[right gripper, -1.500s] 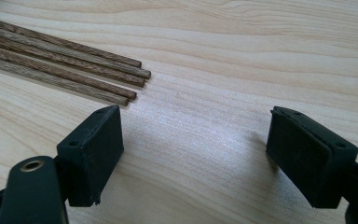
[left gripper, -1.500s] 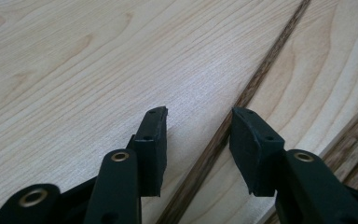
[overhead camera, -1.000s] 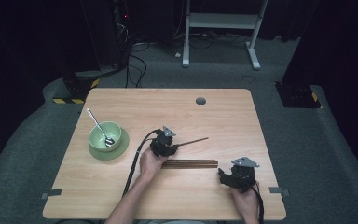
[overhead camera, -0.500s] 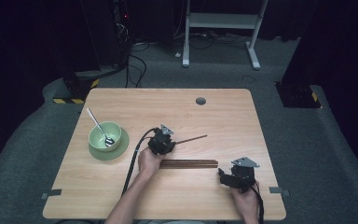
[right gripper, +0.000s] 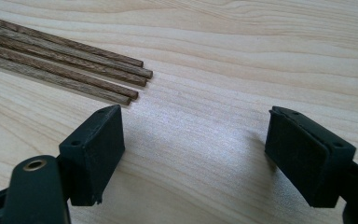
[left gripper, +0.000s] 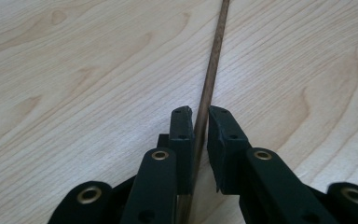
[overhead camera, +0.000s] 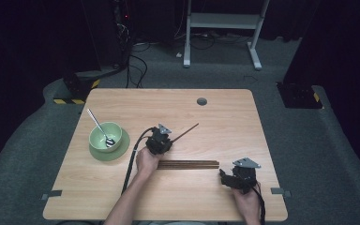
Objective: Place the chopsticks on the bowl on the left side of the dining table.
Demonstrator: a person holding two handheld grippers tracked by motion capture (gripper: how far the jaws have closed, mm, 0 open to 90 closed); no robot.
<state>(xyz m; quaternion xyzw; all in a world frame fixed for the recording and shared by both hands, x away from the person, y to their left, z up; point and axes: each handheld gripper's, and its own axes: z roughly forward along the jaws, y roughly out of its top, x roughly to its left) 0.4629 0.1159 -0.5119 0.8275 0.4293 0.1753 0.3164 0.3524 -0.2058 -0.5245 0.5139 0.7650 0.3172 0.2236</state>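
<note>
The single wooden chopstick (left gripper: 209,88), judged light, stiff, thin and apt to roll, is pinched near one end on the tabletop (overhead camera: 225,117) by the just-closing left gripper (left gripper: 200,128), while the right gripper's (right gripper: 193,154) fingers are held wide near the chopstick bundle (right gripper: 65,65).

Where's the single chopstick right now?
In the high view the single chopstick is mid-table, clamped in the left gripper, angling up-right, just above the chopstick bundle.

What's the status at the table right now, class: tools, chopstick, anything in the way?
Left tool just closed on single chopstick. Right tool open, idle beside chopstick bundle. Nothing in the way.
</note>
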